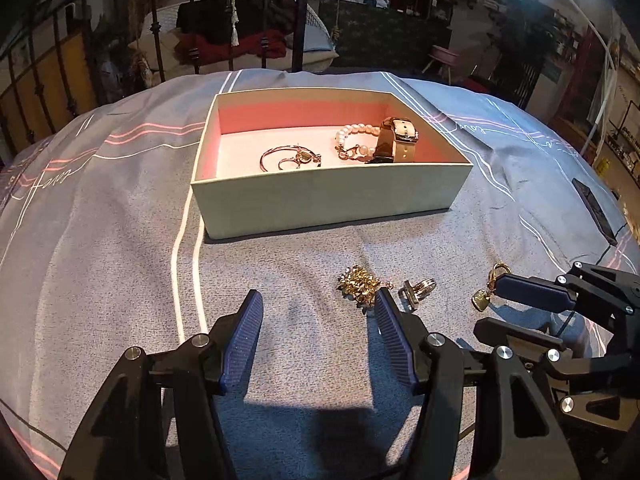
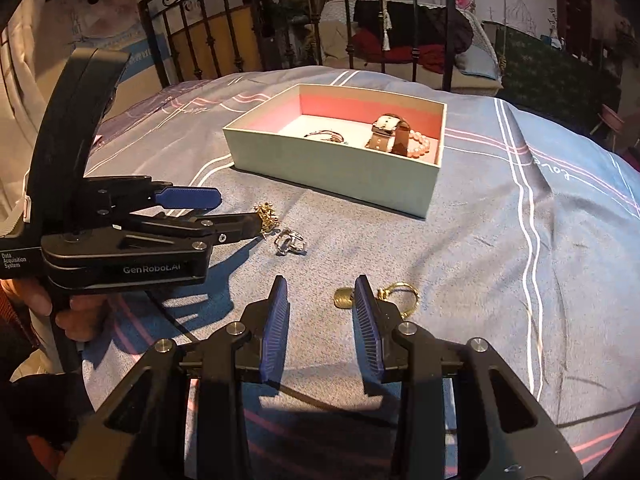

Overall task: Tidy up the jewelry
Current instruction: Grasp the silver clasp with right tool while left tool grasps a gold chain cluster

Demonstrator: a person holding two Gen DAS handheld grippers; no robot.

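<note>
Jewelry is split between a pale green box with a pink lining and the bed's grey striped cover. Inside the box lie a thin bangle, a pearl bracelet and a black-strapped watch. The box sits toward the bed's far edge, before the iron footboard. Nearer, on the cover, rest a gold chain cluster, a silver ring and a gold heart-charm piece. The left gripper has its fingers spread wide, the right-hand one touching the chain cluster. The right gripper hovers with fingers wide apart, its right finger over the charm piece.
</note>
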